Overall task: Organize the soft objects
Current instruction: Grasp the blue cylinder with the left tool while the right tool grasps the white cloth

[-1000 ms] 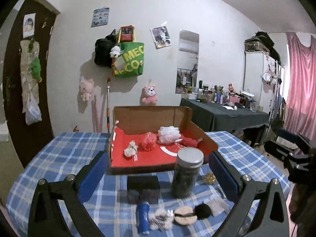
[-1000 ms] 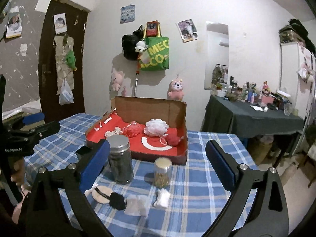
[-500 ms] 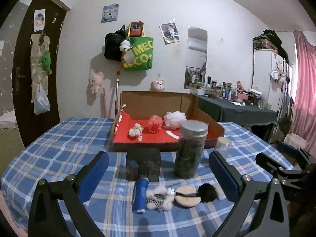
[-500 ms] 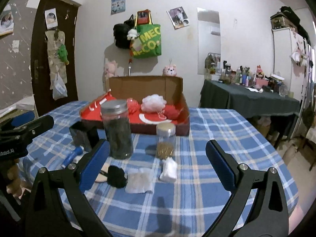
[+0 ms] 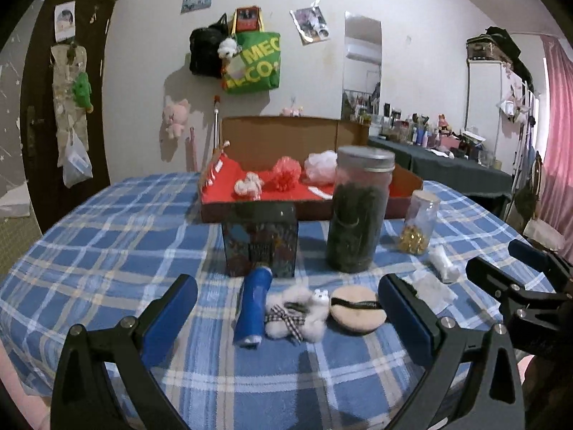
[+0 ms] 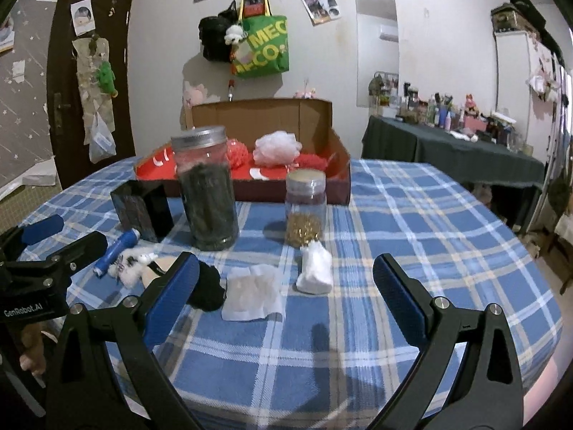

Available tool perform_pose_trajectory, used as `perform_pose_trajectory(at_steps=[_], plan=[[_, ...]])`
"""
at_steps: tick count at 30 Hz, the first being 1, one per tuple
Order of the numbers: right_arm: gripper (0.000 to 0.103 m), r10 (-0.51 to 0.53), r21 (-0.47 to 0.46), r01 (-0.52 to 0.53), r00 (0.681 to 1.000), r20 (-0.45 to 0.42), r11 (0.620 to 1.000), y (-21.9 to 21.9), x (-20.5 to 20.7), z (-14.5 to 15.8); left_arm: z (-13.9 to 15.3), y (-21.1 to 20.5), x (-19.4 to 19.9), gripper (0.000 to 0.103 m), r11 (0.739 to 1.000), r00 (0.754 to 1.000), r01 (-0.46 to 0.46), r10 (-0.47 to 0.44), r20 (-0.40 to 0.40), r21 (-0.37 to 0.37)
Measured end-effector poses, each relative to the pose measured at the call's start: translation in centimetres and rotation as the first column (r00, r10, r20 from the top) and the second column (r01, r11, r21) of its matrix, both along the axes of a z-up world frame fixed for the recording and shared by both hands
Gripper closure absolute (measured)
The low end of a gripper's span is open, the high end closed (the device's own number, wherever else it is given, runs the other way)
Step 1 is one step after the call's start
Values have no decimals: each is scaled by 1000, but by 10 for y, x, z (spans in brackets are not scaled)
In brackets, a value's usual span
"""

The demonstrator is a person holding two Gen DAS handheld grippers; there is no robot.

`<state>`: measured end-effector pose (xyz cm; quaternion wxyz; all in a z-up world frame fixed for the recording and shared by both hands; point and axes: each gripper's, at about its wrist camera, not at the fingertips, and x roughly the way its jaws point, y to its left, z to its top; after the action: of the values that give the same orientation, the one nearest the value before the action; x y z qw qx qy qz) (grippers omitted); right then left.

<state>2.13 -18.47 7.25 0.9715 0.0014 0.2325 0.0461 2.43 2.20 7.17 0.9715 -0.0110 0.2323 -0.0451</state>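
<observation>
The left gripper (image 5: 287,308) is hovering wide open and empty, facing the fluffy toy (image 5: 297,313), lying crosswise in front of the tall jar (image 5: 358,211). The right gripper (image 6: 284,281), also gaping empty, is sitting farther off.

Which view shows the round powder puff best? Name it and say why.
The left wrist view: the powder puff lies whole on the tablecloth, black strap visible, just inside the open left gripper. In the right wrist view only a sliver of it shows, behind the right gripper's left finger.
</observation>
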Motion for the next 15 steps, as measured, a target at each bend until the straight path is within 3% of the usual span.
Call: perform_pose_trajectory(at_steps=[15], plan=[[4, -35, 31, 40, 989, -147, 999, -22, 49, -22, -17, 28, 41, 0, 997, 990, -72, 75, -120, 34]])
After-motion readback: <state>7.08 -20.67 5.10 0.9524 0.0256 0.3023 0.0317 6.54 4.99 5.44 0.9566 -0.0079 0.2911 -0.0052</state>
